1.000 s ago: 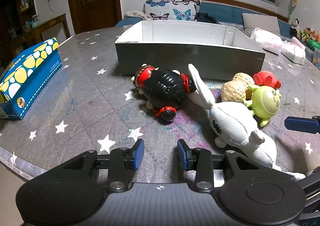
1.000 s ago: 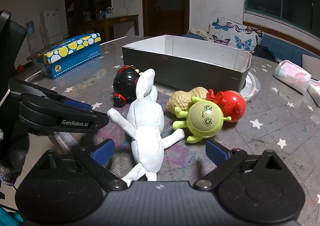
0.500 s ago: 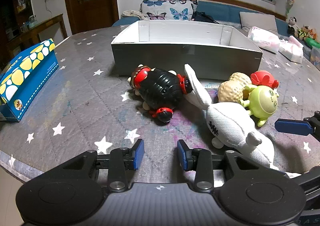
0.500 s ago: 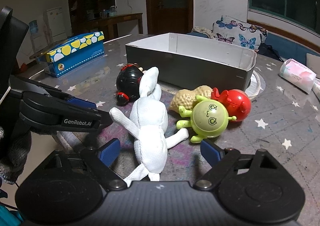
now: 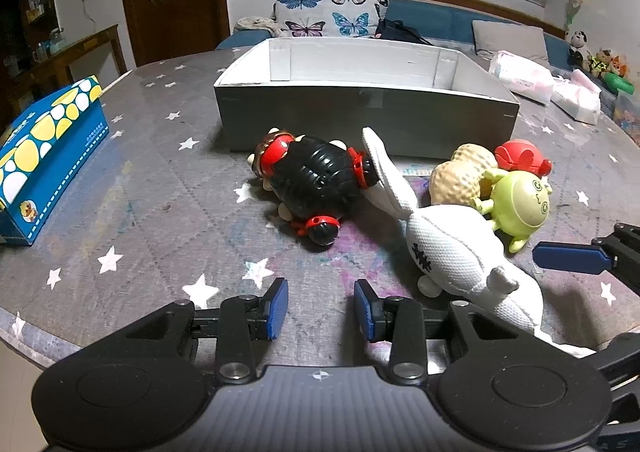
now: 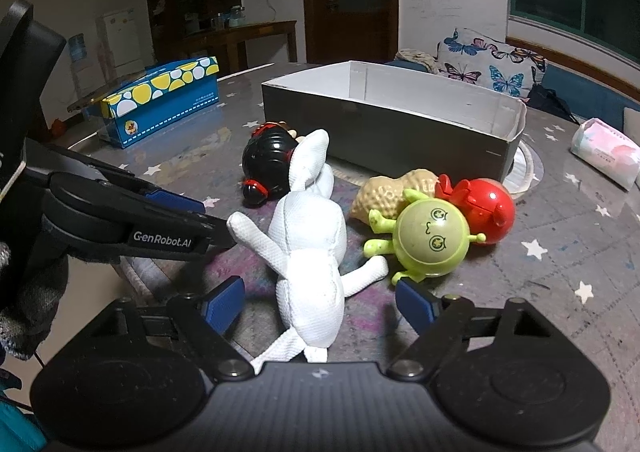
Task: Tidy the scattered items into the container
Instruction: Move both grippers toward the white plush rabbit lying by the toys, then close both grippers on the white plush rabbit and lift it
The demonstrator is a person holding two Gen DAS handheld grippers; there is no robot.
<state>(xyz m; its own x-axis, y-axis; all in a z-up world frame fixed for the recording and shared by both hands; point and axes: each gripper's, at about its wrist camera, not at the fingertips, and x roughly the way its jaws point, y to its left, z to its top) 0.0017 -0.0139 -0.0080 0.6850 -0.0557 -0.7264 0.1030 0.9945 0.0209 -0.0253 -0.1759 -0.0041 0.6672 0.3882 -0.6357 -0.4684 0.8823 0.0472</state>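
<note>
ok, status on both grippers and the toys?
Left gripper open, empty. Right gripper open, astride white fabric rabbit toy. All toys outside grey cardboard box. Black ribbed plastic toy touches rabbit's ear.

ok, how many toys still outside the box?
5, all in front of the grey box: black turtle toy leftmost, white plush rabbit nearest the grippers, peanut toy, green round figure, red round toy. Box interior only partly visible.
</note>
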